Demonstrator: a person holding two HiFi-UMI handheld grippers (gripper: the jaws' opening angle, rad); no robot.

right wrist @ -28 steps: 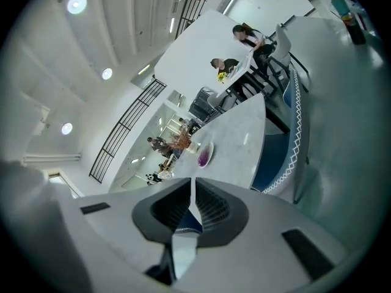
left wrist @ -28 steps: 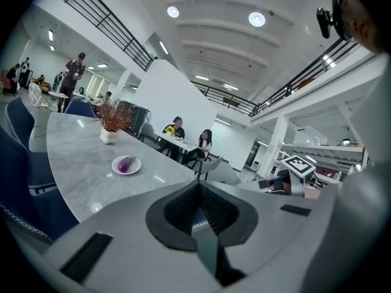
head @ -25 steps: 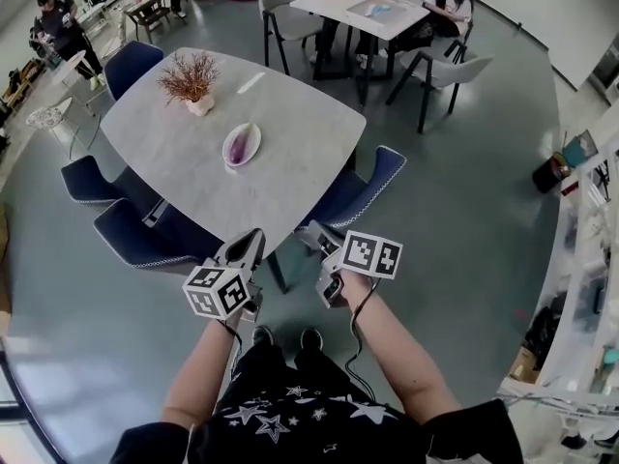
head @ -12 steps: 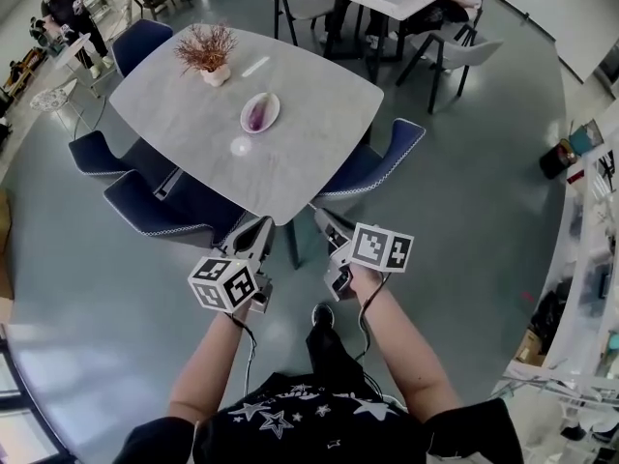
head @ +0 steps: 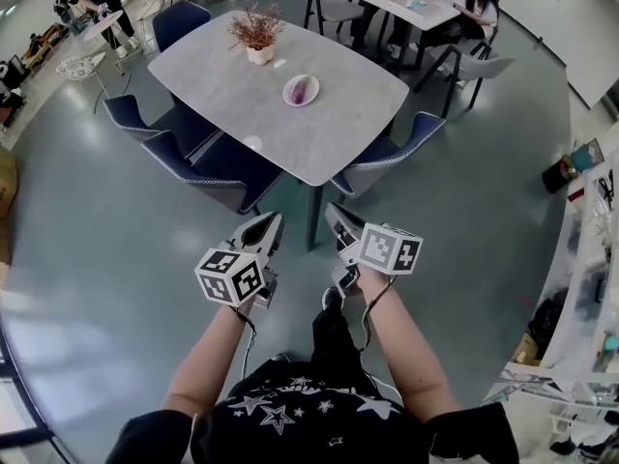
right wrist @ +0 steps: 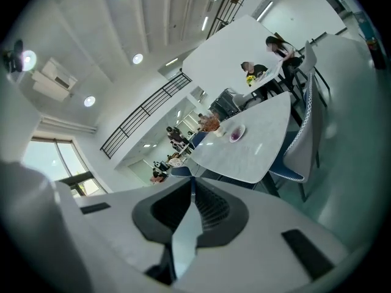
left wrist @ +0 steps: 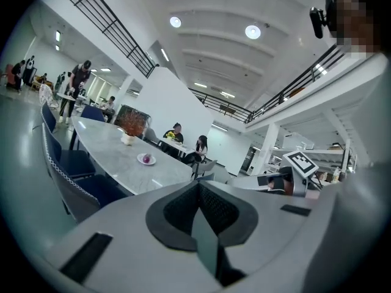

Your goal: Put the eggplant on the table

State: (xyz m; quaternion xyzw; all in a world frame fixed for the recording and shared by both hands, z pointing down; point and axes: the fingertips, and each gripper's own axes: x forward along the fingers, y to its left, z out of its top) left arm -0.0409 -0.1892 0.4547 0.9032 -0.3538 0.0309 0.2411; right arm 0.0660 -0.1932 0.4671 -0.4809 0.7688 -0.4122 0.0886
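Left gripper (head: pixel 265 224): jaws pressed together, empty. Right gripper (head: pixel 338 220): same. One eggplant (head: pixel 302 88) on one plate (head: pixel 287 93), mid-surface (head: pixel 290 138).

We now see the table (head: pixel 242 75) farther from the left gripper (head: pixel 272 219) and right gripper (head: pixel 335 213), with floor (head: pixel 292 209) between them; the eggplant (head: pixel 302 88) sits higher in the head view

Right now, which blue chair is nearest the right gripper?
The chair at the grey table's near right corner, just ahead of the right gripper; the other blue chairs line the table's left side and far end.
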